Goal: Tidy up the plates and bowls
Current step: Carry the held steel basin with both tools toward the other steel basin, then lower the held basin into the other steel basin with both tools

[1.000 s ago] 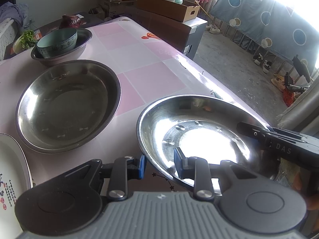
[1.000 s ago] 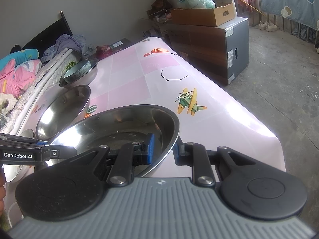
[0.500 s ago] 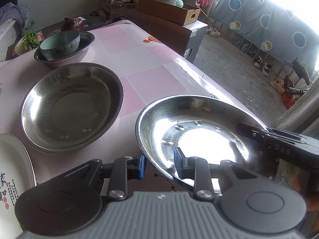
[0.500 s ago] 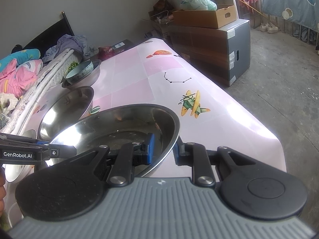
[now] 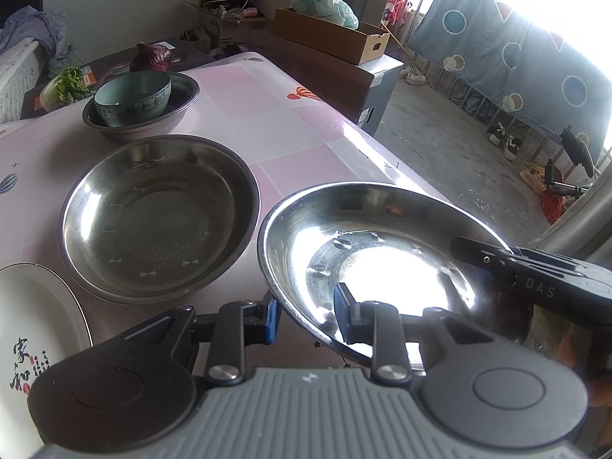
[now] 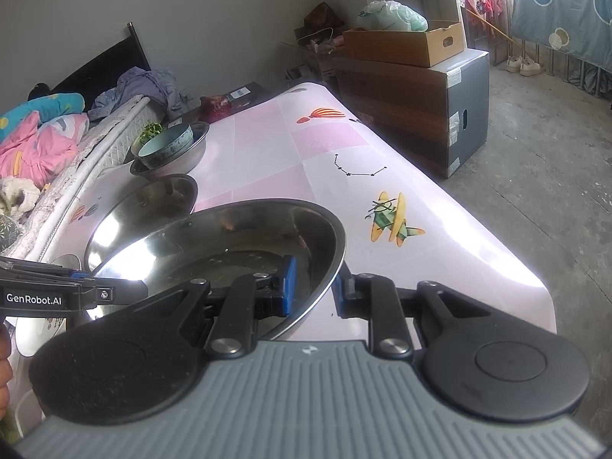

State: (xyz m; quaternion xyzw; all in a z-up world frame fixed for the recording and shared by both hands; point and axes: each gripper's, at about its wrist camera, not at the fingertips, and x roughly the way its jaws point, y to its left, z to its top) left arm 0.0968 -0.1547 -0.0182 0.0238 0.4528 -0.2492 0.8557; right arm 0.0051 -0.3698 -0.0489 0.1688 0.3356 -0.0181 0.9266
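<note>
I hold one steel plate (image 5: 382,260) from two sides, above the table (image 5: 267,114). My left gripper (image 5: 306,313) and right gripper (image 6: 311,287) each straddle its rim, narrowly parted, pinching it level, likely to stack it into the bigger plate (image 5: 160,214) just beside it.

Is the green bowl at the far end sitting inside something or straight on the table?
Inside. The green bowl sits in a steel basin, whose rim rings it in both views; the bowl looks upright.
</note>
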